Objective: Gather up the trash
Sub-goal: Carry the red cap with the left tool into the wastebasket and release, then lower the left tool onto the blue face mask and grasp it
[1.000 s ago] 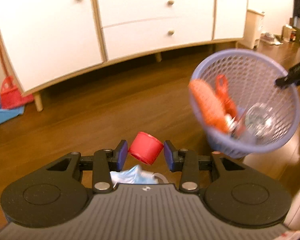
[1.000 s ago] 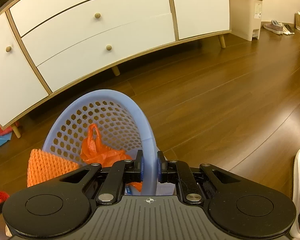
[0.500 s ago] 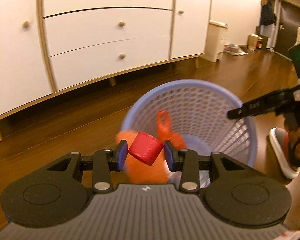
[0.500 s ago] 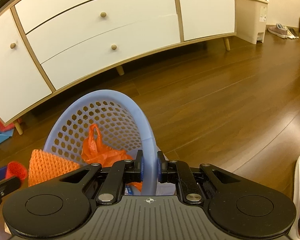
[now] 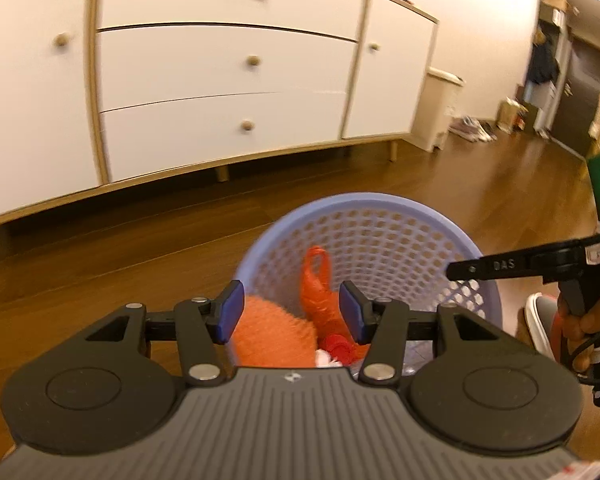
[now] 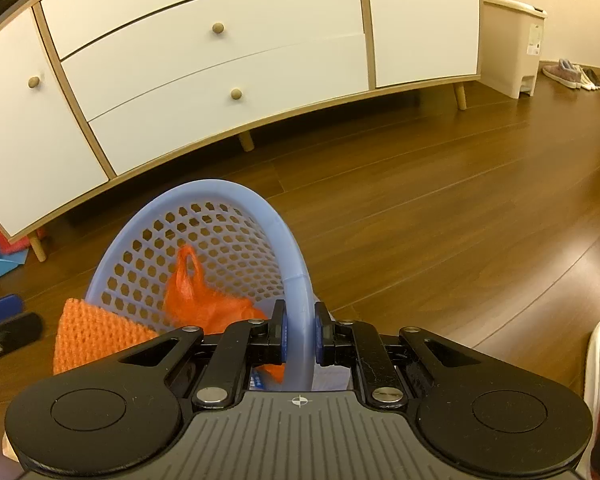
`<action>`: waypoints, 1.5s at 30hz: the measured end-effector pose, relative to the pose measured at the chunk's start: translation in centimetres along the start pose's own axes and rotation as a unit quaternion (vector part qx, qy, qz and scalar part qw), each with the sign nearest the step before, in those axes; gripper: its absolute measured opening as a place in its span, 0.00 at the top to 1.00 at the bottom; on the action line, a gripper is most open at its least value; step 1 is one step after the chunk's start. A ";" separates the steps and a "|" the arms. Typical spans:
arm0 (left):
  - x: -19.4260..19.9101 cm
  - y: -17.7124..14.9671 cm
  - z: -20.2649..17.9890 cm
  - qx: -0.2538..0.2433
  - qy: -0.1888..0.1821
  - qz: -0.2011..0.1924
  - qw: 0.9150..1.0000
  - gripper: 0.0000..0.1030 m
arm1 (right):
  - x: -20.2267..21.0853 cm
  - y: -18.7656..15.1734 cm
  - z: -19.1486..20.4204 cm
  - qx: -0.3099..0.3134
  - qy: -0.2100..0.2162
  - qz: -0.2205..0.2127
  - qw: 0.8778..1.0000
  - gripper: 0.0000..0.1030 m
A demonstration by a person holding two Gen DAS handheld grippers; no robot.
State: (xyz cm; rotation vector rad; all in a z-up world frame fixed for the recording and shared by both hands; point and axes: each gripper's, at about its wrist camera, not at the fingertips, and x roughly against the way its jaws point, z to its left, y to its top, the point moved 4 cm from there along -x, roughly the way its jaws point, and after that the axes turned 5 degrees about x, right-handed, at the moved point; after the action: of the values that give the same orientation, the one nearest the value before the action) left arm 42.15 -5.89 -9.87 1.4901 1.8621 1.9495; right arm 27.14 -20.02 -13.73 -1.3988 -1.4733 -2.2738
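Basket [image 5: 364, 216] of lilac mesh comes first: my right gripper [image 6: 299, 336] has its jaws pinching the rim, tilting it off the floor. Inside lie an orange bag [image 5: 320, 300], an orange knit piece [image 5: 272, 336] and a red cap [image 5: 338, 346]. My left gripper [image 5: 292, 316] hangs above, jaws spread and empty. Drop done, I judge; next I must find more trash.

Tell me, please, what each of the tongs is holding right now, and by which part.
The right tongs grip the lavender basket by its rim. The left tongs are open over it and hold nothing.
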 end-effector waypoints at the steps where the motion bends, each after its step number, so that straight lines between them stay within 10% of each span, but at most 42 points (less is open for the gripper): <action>1: 0.4 -0.1 0.8 0.009 0.008 -0.002 1.000 0.54 | 0.0 0.0 0.0 0.000 -0.001 0.000 1.000 0.91; 20: 6.5 -10.5 13.1 0.093 0.176 0.054 0.979 0.54 | 0.1 -0.1 0.3 0.000 -0.012 -0.005 1.000 0.91; 45: -2.7 -15.9 15.1 0.086 0.175 0.123 0.973 0.58 | 0.5 0.8 -5.8 -0.037 -0.088 -0.028 0.995 0.91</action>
State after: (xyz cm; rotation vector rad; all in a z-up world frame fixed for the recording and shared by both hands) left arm 44.76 7.77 -27.02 1.5732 2.1207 2.3489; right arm 23.58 -24.66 -13.51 -1.6371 -1.5081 -2.3136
